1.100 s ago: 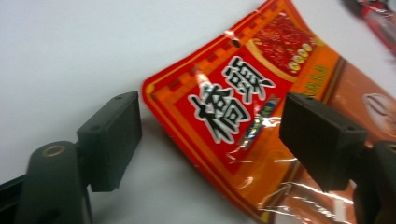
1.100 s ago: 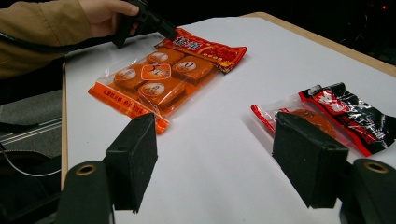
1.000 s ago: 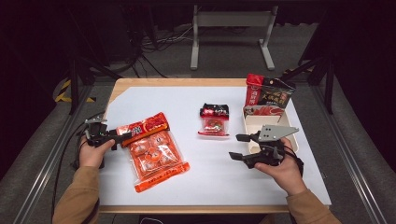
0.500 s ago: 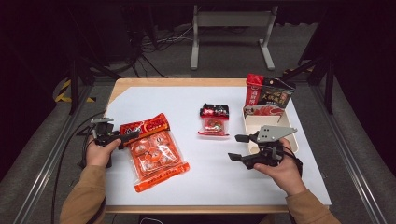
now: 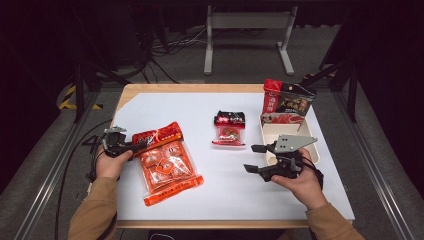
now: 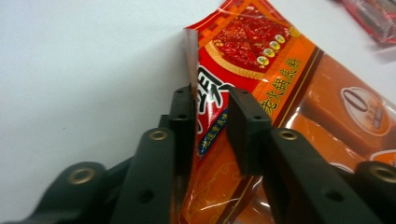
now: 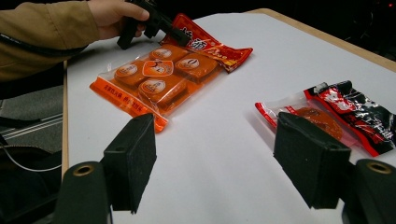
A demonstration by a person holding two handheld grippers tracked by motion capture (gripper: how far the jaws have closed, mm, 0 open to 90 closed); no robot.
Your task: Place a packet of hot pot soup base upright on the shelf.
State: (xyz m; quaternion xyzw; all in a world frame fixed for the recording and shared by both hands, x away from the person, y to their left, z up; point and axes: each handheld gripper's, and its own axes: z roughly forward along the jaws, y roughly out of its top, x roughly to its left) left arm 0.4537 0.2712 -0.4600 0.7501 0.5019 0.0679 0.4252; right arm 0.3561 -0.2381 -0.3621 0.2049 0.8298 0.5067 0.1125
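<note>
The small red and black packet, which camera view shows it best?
The high view: the small red and black packet lies whole at mid-table. The right gripper view shows it partly behind a jaw. The left gripper view catches just a corner.

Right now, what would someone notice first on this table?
The big orange packet of blocks, lying at the table's left, catches the eye first. The left gripper has its jaws around the packet's upturned top edge; they have just been closing on it. The right gripper hangs open above bare white table, beside a small red-and-black packet at the middle.
</note>
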